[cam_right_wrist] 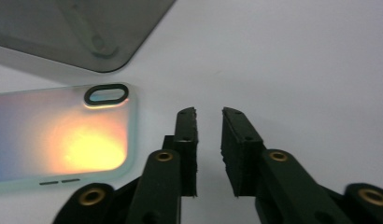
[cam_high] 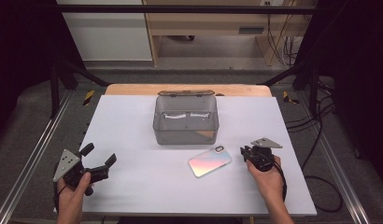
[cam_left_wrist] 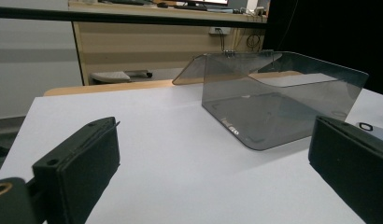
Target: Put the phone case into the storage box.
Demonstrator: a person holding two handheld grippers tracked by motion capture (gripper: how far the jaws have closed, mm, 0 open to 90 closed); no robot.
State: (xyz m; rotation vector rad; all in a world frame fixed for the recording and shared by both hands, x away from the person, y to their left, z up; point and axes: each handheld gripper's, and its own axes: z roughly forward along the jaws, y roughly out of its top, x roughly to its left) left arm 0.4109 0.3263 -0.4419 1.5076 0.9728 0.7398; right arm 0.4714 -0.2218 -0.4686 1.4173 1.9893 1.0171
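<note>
Phone case (cam_high: 209, 161): iridescent, camera cutout at its far right corner, lying flat on the white table (cam_high: 133, 121), just in front of the box and toward its right corner, apart from it.
Phone case in right gripper view (cam_right_wrist: 59, 135): to the left of the jaws, near them but not touching; glare glows orange on its surface.
Right tongs (cam_high: 244, 153): held low at the table's right side, just right of the phone case, pointing toward it; jaws nearly together with a narrow gap showing between them in the right gripper view (cam_right_wrist: 209, 135), gripping nothing.
Left tongs (cam_high: 99, 156): held at the table's near left, well apart from the phone case; jaws spread wide, nothing between them.
Left gripper view: the two black pads stand at the left and right edges (cam_left_wrist: 213, 168), bare table between them, the box beyond.
Box (cam_high: 186, 120): smoky transparent plastic, lid (cam_high: 185, 93) hinged up at the back, standing at the middle of the table toward its far edge.
Hands: right hand (cam_high: 267, 179) and left hand (cam_high: 72, 198) come in from the bottom of the high view, each wrapped round its gripper.
</note>
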